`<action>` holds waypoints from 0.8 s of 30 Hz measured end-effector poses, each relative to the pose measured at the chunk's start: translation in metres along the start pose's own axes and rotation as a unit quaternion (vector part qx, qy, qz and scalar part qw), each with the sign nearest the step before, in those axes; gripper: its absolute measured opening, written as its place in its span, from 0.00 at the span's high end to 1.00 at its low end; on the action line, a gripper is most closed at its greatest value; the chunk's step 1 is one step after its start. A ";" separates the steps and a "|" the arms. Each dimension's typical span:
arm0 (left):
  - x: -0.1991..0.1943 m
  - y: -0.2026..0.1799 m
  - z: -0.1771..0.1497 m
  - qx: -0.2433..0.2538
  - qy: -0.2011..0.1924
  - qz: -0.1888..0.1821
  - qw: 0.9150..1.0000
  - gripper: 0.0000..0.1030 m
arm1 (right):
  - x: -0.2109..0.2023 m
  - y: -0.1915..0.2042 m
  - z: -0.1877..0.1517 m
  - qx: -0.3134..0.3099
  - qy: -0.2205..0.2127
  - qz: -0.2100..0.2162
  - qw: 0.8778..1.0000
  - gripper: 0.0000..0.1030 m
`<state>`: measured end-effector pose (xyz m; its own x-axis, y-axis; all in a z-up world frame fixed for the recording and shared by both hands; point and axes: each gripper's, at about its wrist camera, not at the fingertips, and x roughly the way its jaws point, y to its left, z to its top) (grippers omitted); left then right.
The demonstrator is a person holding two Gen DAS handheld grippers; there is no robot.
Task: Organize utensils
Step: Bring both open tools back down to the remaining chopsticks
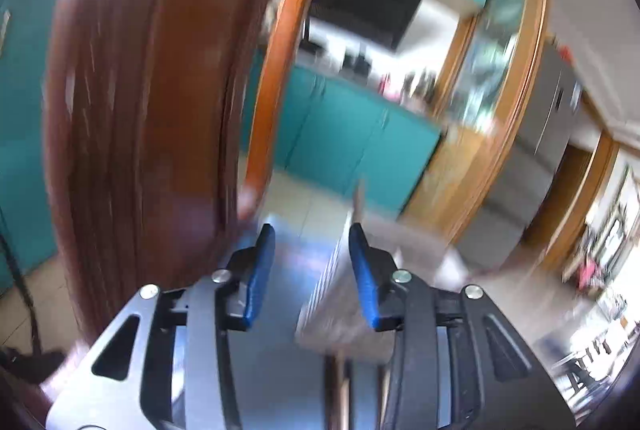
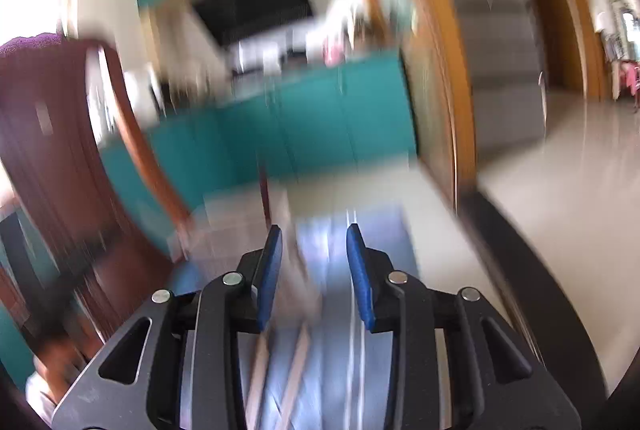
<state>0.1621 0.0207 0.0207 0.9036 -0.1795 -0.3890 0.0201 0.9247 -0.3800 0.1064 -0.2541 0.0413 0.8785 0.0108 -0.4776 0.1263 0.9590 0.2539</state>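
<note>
Utensils (image 2: 276, 382) blurred beneath right claw (image 2: 314, 270)

No legible text anywhere, pics too blurred

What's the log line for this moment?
left hand-held gripper: open, empty | right hand-held gripper: open, empty | views: motion-blurred | utensils: cannot tell | background: teal cabinets

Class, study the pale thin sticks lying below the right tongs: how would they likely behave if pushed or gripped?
The pale sticks look long and slim, so probably light and fairly stiff. Lying on a glossy bluish surface, they may slide or roll when nudged. Blur hides their material, so fragility is unclear.
</note>
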 end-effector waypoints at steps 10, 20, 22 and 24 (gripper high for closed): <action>0.059 0.015 -0.030 0.006 0.171 0.029 0.985 0.58 | 0.126 0.029 -0.096 -0.029 0.280 0.016 0.959 0.68; 0.085 0.009 -0.059 0.036 0.251 0.022 0.967 0.53 | 0.127 0.039 -0.100 -0.025 0.270 0.007 0.962 0.93; 0.089 0.007 -0.068 0.041 0.271 0.011 0.962 0.53 | 0.118 0.029 -0.095 -0.006 0.254 0.001 0.967 0.93; 0.093 0.001 -0.083 0.053 0.297 -0.002 0.953 0.53 | 0.111 0.019 -0.092 0.013 0.243 -0.006 0.970 0.94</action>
<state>0.2107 -0.0235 -0.0856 0.5024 -0.3126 -0.8062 0.0953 0.9467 -0.3077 0.1634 -0.2088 -0.0844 0.5559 0.1378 -0.8197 0.1527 0.9525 0.2636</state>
